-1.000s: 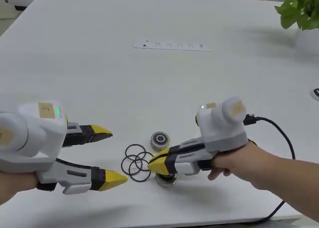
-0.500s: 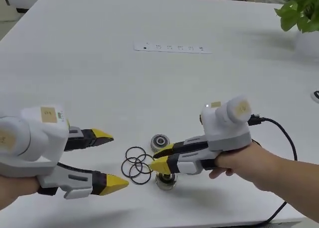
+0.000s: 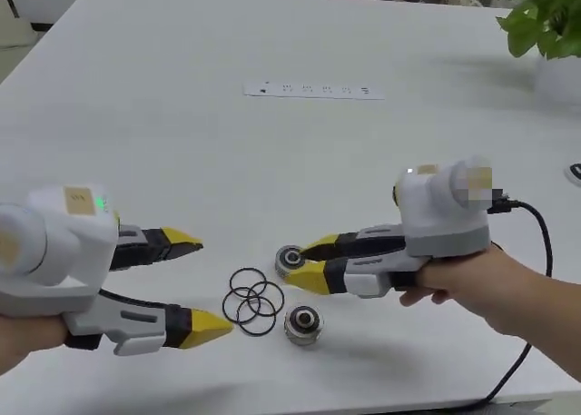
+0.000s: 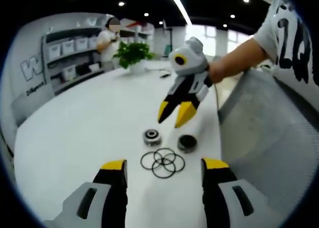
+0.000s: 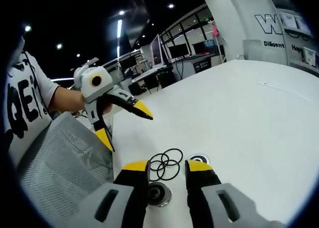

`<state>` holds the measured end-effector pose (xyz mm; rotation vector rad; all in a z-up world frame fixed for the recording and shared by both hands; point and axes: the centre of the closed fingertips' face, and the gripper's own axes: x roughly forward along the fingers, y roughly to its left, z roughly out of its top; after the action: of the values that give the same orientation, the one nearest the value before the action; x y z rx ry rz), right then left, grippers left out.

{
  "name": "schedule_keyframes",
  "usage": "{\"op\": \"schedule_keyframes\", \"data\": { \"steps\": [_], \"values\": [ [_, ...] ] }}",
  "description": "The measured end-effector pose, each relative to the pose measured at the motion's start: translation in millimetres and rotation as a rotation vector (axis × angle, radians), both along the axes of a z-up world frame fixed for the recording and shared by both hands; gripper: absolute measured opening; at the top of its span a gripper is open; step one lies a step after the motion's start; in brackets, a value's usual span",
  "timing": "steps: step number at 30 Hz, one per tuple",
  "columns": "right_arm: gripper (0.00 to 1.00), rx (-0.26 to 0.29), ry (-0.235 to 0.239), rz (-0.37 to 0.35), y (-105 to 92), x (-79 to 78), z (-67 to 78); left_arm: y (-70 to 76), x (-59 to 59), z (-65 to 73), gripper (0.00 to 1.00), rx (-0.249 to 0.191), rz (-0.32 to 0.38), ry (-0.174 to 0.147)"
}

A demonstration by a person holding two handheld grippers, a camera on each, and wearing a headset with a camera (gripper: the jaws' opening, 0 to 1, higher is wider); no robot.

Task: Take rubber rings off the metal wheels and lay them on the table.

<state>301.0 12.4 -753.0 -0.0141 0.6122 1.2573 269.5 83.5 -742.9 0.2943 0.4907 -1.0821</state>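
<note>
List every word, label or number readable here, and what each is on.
"Diligent": on the far wall, below a large logo that starts with "W" and is cut off.
"Hap": beside it on the same wall, cut off at the picture's edge.
"QE": large black letters on the person's white shirt, partly hidden.
Power strip: its markings are too small to read.

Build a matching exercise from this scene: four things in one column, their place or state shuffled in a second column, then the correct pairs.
Things:
1. rubber rings
2. power strip
3. plant
4. left gripper

Place or state:
A. at the far right of the table
B. jaws wide apart, holding nothing
C. loose overlapping heap near the person
D. lying flat towards the far side

Pairs: 1-C, 2-D, 3-A, 4-B
</note>
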Motion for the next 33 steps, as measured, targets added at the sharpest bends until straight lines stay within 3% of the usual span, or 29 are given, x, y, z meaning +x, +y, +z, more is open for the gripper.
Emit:
{"op": "schedule_keyframes", "data": {
  "steps": [5, 11, 18, 33],
  "values": [
    [0.31, -0.001, -0.038, -0.015, -12.2, 0.6, 6.6, 4.6, -1.4, 2.0, 0.63, 0.000, 0.010, -0.001],
    [0.39, -0.034, -0.079, -0.022, -29.2, -3.4, 3.9, 8.4, -1.0, 7.2, 0.63, -0.006, 0.031, -0.009],
    [0.46, -0.021, -0.105, -0.050, -39.2, -6.5, 13.1, 13.2, -2.4, 11.8, 0.66, -0.003, 0.043, -0.016],
    [0.57, -0.073, -0.182, -0.066, -66.6, -16.4, 13.7, 15.7, -4.9, 23.2, 0.72, -0.051, 0.095, -0.020]
  ]
}}
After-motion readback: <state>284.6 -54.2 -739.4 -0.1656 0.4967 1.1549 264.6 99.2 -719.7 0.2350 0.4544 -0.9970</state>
